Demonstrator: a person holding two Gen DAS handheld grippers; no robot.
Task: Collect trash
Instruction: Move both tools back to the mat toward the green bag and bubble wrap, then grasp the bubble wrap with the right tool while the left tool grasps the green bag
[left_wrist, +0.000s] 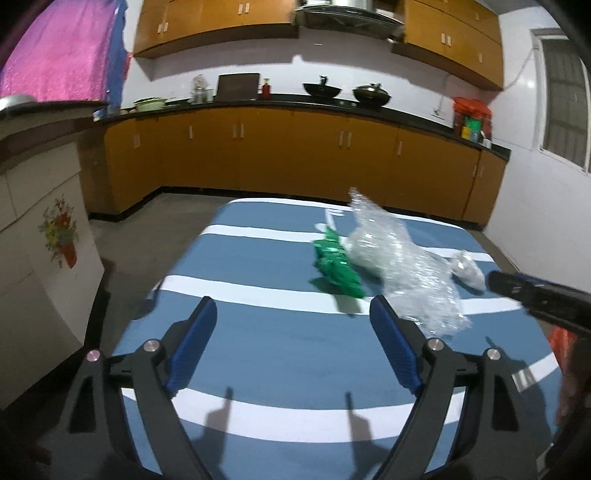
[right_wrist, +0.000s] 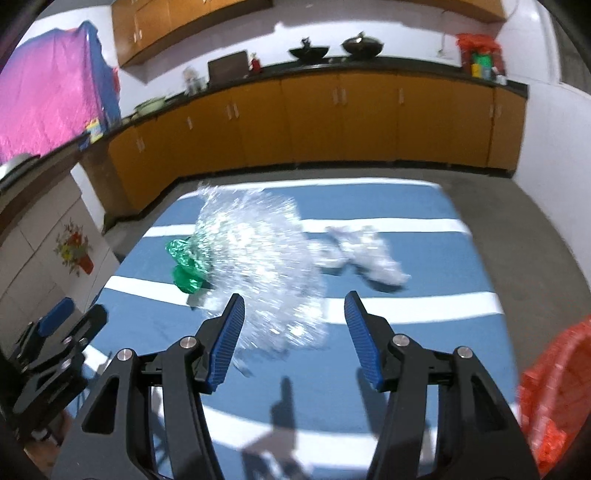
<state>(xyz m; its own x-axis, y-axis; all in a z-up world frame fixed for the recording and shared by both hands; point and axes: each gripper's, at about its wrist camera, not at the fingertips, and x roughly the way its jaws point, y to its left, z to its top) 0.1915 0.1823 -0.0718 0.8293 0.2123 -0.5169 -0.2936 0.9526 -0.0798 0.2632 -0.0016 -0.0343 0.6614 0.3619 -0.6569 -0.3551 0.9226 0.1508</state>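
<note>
Clear crinkled plastic wrap (right_wrist: 258, 266) lies on the blue-and-white striped bench (right_wrist: 424, 258), its long axis running from the far left toward the near middle, with a green wrapper (right_wrist: 186, 264) touching its left side and a smaller crumpled clear piece (right_wrist: 369, 254) just to its right. The right claw (right_wrist: 293, 339) is released, jaws spread wide and empty, and the wrap's near end sits just ahead between them, slightly left. The left claw (left_wrist: 293, 347), also released and empty, has the wrap ahead to its right. By my judgement the right claw is nearer. An orange basket (right_wrist: 554, 398) stands at the right.
</note>
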